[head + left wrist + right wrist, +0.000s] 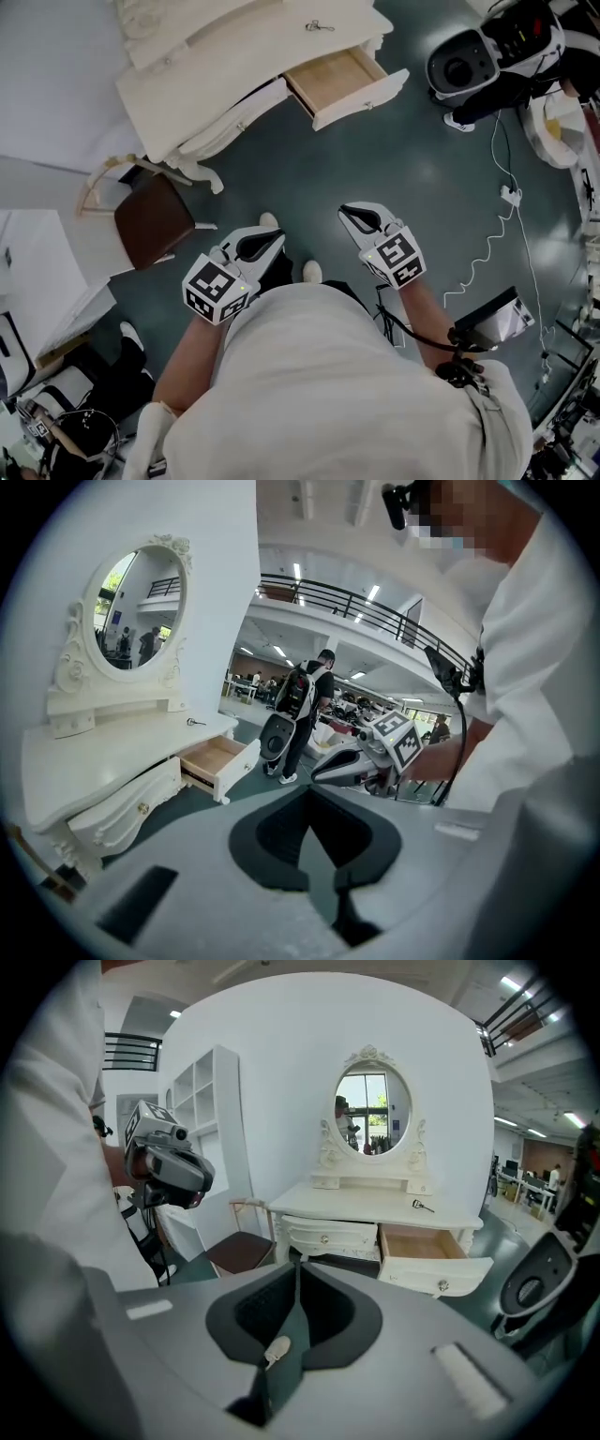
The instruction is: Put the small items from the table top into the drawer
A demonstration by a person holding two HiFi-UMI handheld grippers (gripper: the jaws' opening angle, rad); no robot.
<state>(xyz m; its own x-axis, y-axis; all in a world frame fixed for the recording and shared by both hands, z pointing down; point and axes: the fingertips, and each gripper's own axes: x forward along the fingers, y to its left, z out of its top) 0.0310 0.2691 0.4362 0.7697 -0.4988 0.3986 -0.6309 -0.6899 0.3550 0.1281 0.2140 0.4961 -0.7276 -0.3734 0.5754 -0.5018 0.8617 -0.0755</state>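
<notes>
A white dressing table stands ahead with its right-hand drawer pulled open and empty. One small dark metal item lies on the table top near the right end; it also shows as the small item above the drawer and as the small item. My left gripper and right gripper are held at waist height, well short of the table, both shut with nothing between the jaws. The shut left gripper and shut right gripper point toward the table.
A brown-seated chair stands left of the table. A black and white machine is on the floor right of the drawer, with a white cable trailing nearby. An oval mirror tops the table. A person with a backpack stands farther off.
</notes>
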